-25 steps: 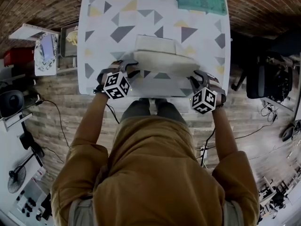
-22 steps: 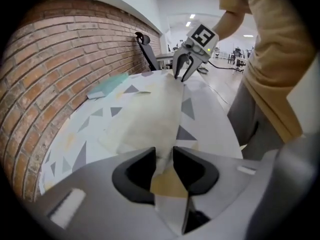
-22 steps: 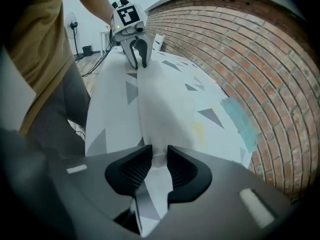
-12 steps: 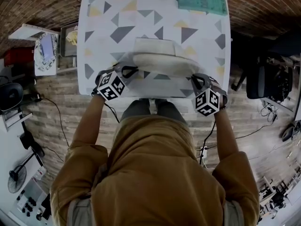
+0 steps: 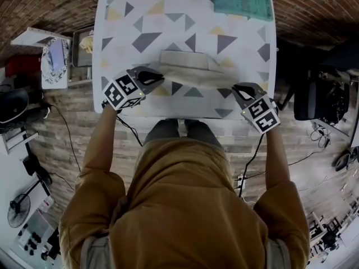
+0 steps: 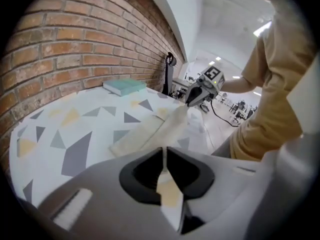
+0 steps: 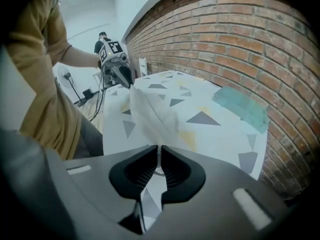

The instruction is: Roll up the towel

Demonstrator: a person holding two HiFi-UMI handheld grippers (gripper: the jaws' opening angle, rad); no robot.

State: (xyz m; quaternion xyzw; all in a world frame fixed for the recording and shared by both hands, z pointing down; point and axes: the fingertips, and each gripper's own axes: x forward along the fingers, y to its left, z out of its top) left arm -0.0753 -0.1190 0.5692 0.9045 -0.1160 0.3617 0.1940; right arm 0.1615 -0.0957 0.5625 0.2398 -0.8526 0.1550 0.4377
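While both forearms reach forward past the near edge of the desk [image 5: 168, 21] in the head view, the left hand-held gripper [image 5: 158, 77] and the right hand-held gripper [image 5: 236, 88] tilt downward and point inward at the cream towel [image 5: 188, 74] — it lies mid-desk, its near edge stretched between them.

In the left gripper view, the jaws are pressed together on one corner of the cloth, raised off the desk.

In the right gripper view, the jaws pinch the opposite corner just as tightly — the towel spans across to the other hand.
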